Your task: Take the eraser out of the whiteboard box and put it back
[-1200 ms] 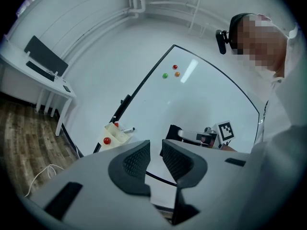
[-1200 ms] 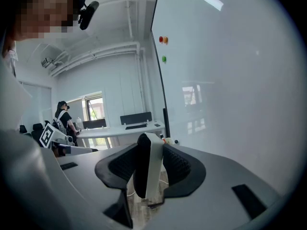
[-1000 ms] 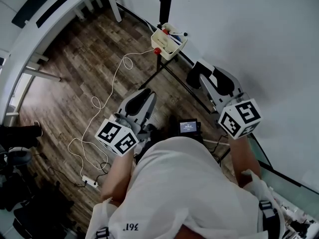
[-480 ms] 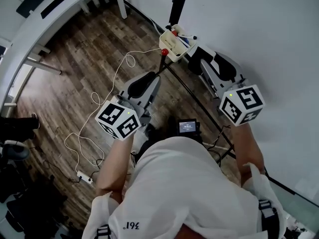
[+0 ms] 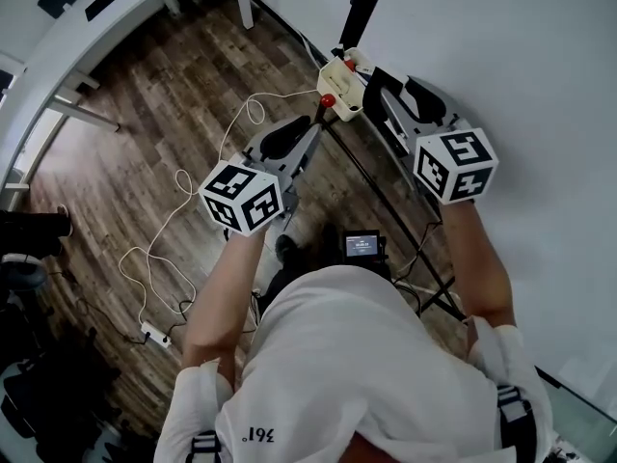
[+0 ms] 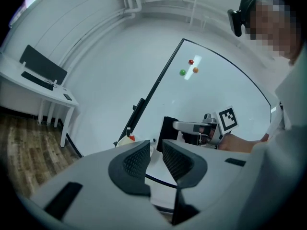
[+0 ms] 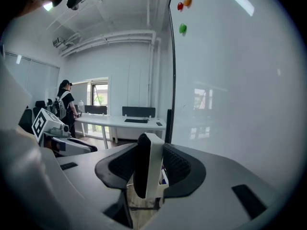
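Observation:
The cream whiteboard box [image 5: 339, 77] hangs at the lower edge of the whiteboard [image 5: 521, 56], with a red knob [image 5: 328, 100] beside it and markers inside. My right gripper [image 5: 382, 83] reaches right up to the box. In the right gripper view its jaws [image 7: 151, 150] are shut on the eraser [image 7: 148, 169], a white block with a black felt face held upright. My left gripper [image 5: 307, 135] stops just short of the box on the left. Its jaws [image 6: 156, 158] stand open with nothing between them, and the box [image 6: 126, 140] shows beyond them.
Black easel legs [image 5: 376, 186] run under the board. A white cable [image 5: 207, 186] loops over the wooden floor to a power strip [image 5: 152, 335]. A white desk [image 5: 58, 46] stands at the top left. Coloured magnets [image 6: 188, 68] sit on the board. A person [image 7: 64, 107] stands by a far desk.
Both grippers have moved forward toward the box. The right one, still holding the eraser, has come up against the box; the left one has closed in from the left.

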`<control>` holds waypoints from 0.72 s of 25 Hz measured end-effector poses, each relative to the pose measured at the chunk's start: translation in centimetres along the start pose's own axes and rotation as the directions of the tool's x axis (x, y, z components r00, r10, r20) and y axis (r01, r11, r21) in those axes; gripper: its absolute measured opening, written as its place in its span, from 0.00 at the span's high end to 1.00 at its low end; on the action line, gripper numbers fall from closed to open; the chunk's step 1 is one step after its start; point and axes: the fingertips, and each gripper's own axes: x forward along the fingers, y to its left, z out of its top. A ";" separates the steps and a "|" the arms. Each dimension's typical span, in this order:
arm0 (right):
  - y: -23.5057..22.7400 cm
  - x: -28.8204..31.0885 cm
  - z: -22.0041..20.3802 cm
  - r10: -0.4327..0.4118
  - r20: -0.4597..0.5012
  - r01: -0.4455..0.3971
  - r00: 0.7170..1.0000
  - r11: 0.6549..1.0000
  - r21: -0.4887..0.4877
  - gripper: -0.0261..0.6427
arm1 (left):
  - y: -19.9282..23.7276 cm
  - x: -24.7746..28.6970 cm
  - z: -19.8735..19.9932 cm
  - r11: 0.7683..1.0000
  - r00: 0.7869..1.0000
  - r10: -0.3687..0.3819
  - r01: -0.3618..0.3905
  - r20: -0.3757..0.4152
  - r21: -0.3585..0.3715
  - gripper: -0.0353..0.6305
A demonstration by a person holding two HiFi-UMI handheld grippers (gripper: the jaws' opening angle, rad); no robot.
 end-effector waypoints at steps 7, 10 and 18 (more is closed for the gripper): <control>0.5 2.9 0.3 0.009 -0.040 -0.011 0.999 0.999 -0.047 0.70 | 1.0 0.6 -0.1 1.000 1.000 0.017 -0.017 -0.007 -0.022 0.82; 0.6 4.2 -0.1 0.013 -0.059 -0.017 0.998 0.999 -0.052 0.70 | 1.4 1.0 -0.2 1.000 1.000 0.023 -0.023 -0.012 -0.021 0.82; 1.4 9.1 -2.7 0.013 -0.160 -0.024 0.987 0.997 -0.069 0.70 | 2.3 1.7 -2.1 0.998 0.998 0.024 -0.028 -0.056 -0.059 0.82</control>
